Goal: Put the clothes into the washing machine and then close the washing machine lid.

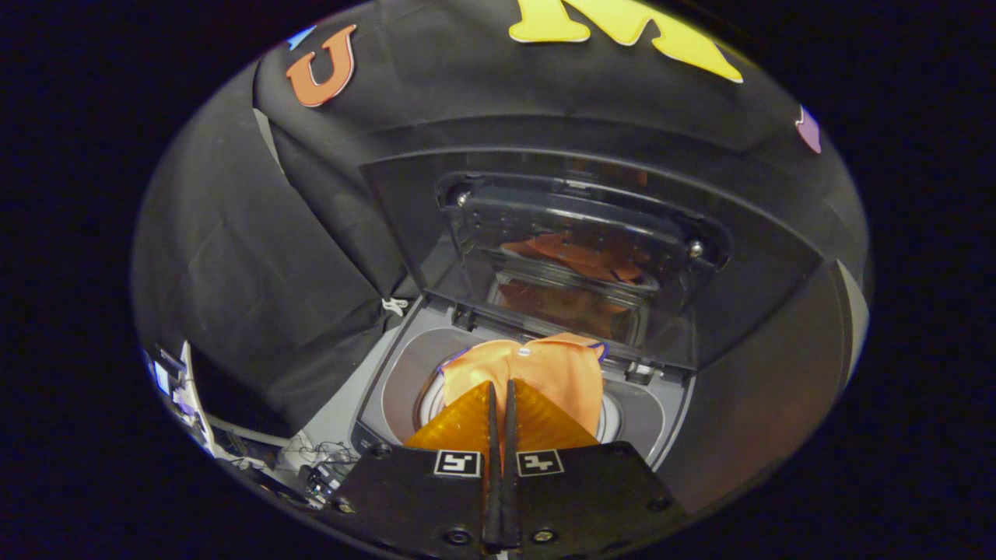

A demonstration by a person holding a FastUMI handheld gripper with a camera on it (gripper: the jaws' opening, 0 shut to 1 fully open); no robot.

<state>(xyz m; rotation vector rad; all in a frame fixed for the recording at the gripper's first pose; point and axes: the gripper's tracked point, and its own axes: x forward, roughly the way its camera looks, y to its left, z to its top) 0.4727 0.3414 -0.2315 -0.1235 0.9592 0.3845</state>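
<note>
Orange garment (545, 373) lies over the open washing machine (405, 381) drum mouth.

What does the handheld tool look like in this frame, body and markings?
The tool has a wide black body with screws along its edge. Two square black-and-white coded markers sit side by side at the base of two wedge-shaped, ribbed fingers, which stand pressed together. No cable or sleeve is visible.

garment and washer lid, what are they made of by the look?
Garment: orange matte fabric, apparently a knit; it folds and drapes over the drum opening, gripper shut on it. Lid: likely dark glossy plastic or glass; it reflects the orange.
</note>
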